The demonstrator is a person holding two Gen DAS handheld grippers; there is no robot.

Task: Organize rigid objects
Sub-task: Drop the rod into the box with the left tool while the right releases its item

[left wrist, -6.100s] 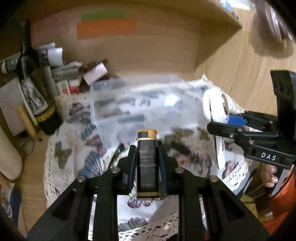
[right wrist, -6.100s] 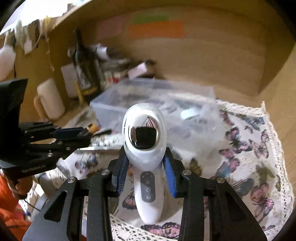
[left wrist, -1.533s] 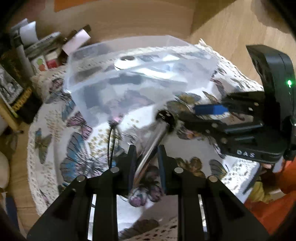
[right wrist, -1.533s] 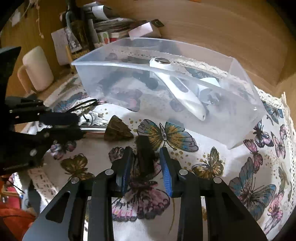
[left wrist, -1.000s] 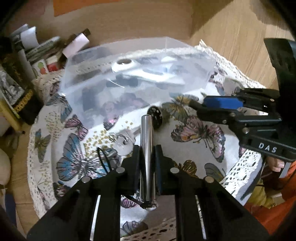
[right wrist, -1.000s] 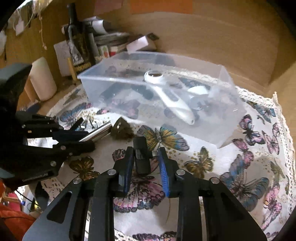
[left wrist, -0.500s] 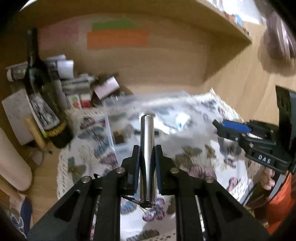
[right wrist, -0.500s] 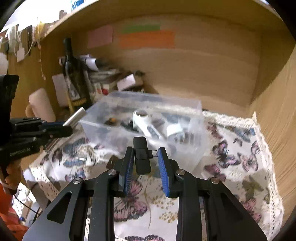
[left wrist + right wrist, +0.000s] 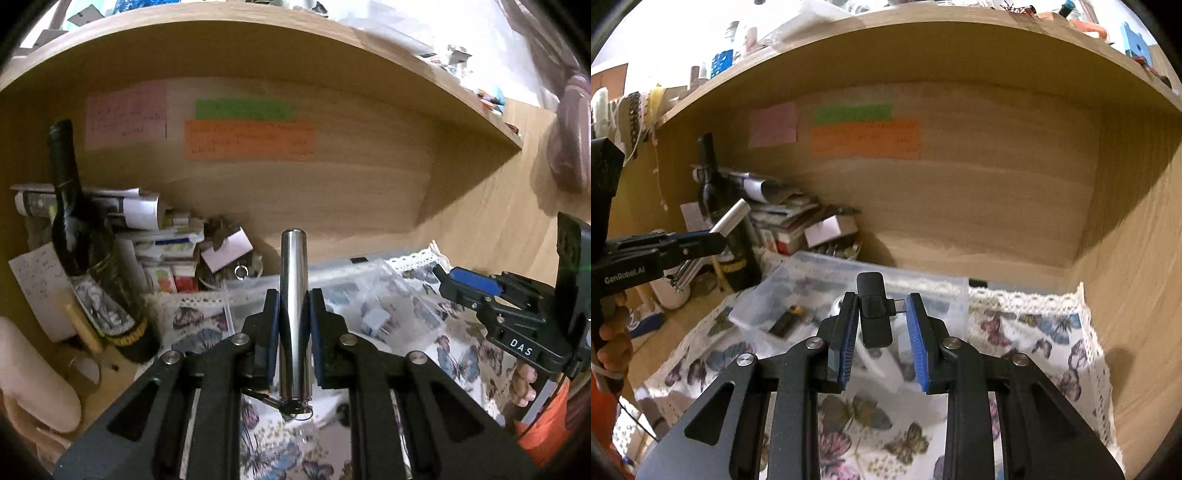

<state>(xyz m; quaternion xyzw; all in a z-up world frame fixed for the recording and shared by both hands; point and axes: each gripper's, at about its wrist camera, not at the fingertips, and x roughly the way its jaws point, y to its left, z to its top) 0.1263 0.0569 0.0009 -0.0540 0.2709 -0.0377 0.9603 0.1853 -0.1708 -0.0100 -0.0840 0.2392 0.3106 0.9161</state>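
- Two loads I am carrying above the clear bin (image 9: 812, 273): left gripper (image 9: 293, 332) clamping the steel tube (image 9: 293, 295), right gripper (image 9: 882, 332) pinching the black dongle (image 9: 873, 314).
- Next, I judge, I am lowering both into it.

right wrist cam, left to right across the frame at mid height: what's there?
left gripper holding the metal tube → dark wine bottle → stack of papers and boxes → black adapter in the right gripper → lace edge of the butterfly cloth → wooden side wall
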